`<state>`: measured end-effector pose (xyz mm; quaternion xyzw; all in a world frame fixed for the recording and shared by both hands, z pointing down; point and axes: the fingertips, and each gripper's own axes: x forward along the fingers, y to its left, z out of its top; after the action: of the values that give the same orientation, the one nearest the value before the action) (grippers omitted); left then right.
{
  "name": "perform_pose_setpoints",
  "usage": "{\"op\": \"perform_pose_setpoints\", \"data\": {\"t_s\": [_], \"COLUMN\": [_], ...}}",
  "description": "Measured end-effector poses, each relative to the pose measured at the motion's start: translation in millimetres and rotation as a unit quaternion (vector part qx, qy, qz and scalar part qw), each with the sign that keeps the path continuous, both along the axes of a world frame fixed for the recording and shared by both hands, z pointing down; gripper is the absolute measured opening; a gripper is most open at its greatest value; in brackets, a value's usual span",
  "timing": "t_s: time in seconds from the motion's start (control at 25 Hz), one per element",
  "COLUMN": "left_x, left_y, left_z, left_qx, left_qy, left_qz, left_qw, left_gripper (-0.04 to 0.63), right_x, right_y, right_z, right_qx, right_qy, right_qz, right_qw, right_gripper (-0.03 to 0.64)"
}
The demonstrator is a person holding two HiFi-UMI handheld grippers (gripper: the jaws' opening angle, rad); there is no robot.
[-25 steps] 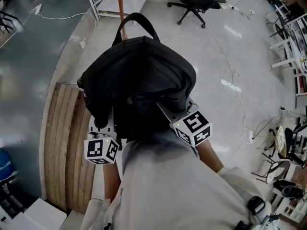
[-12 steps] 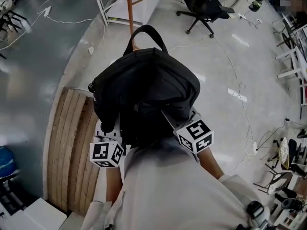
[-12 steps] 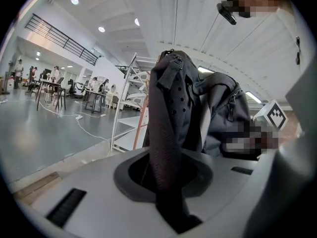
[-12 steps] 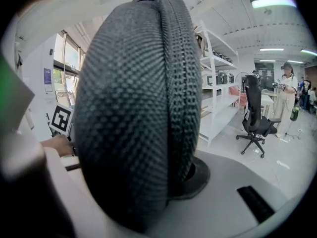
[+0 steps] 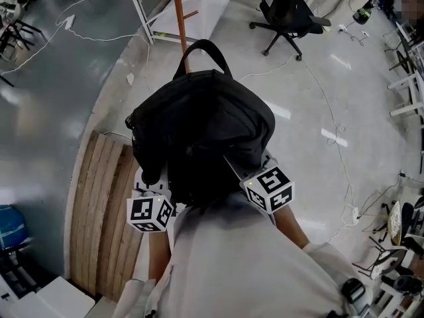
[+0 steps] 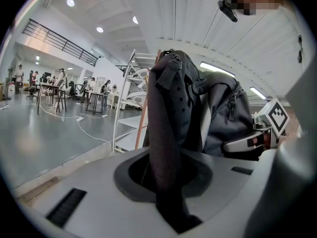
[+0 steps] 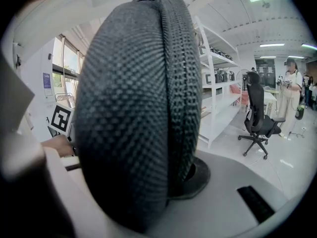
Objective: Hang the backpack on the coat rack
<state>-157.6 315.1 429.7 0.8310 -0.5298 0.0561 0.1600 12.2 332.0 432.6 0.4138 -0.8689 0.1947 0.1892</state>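
**A:** Where's the backpack point(image 5: 199, 124) right now?

**B:** Up in the air, right in front of both tongs. The left tongs point(image 5: 147, 194) are clamped on a thin strap point(image 6: 168, 148) that hangs down between the jaws. The right tongs point(image 5: 240, 169) are clamped on a thick padded strap point(image 7: 133, 108).

**A:** And the coat rack point(image 5: 179, 12)?

**B:** Farther ahead, beyond the bag and well apart from it. Its wooden pole sits slightly toward the left tongs' side.

**A:** Which way does the bag run?

**B:** Lengthwise away from the tongs, toward the pole. The carry handle point(image 5: 202, 48) is at the far end, standing as an open loop.

**A:** So what's next?

**B:** I'd say that loop has to travel forward onto a peg point(image 5: 190, 14). The left hand looks a little nearer.
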Motion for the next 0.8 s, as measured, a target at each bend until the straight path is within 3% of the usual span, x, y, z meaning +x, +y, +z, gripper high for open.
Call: {"op": "perform_pose_setpoints", "data": {"t_s": [0.8], "left_x": [89.1], "left_y": [-143.0], "left_z": [-18.7], "left_qx": [0.001], "left_qy": [-0.003], "left_qz": [-0.034], "left_qw": [0.9994], "left_gripper": [0.060], "right_x": [92.8], "right_y": [-148.8], "right_z": [-12.9], "right_qx": [0.012], "right_qy": [-0.018], "right_qz": [-0.043], "right_qw": [0.999], "right_gripper": [0.124]}}
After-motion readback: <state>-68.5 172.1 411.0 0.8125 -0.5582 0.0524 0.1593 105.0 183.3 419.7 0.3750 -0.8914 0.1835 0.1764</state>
